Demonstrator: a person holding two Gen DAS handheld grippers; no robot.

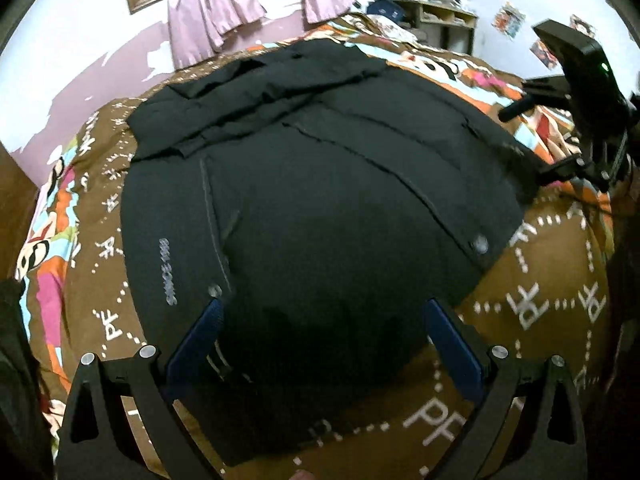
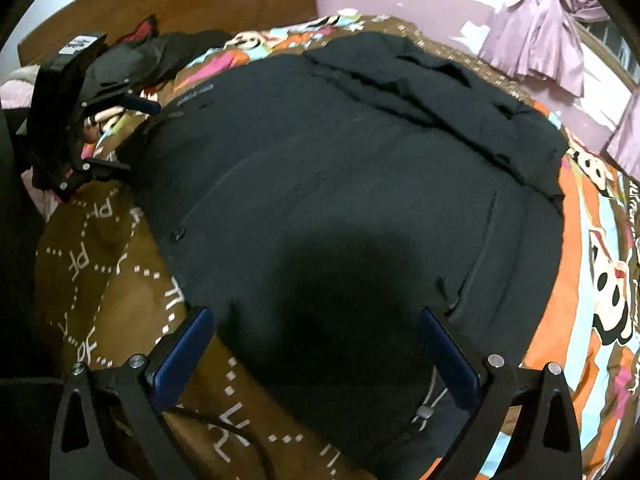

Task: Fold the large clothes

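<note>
1. Across the middle of the bed lies a black jacket [image 1: 320, 184], spread flat on a brown bedspread [image 1: 540, 280], with one sleeve [image 1: 256, 96] folded back across its upper part.
2. Grey lettering [image 1: 168, 272] runs along the jacket's side edge in the left wrist view; it is too blurred to read. The same print [image 2: 196, 94] shows in the right wrist view, equally unclear.
3. White "PF" letters [image 1: 434, 420], joined by dotted white lines, repeat across the bedspread; its far part carries cartoon faces in orange, pink and pale blue.
4. Round snap buttons [image 1: 479, 245] sit along the jacket's front edge.
5. Left gripper [image 1: 320, 320] is spread wide above the jacket's lower part, holding nothing; its blue pads [image 1: 196, 344] stand well apart.
6. Right gripper [image 2: 316, 332] is likewise wide and empty over the jacket hem.
7. Lilac curtains [image 1: 212, 8] hang by a wood-framed window, above a peeling lilac wall.
8. Dark clothes [image 2: 160, 56] are heaped at the wooden headboard [image 2: 180, 4].
</note>
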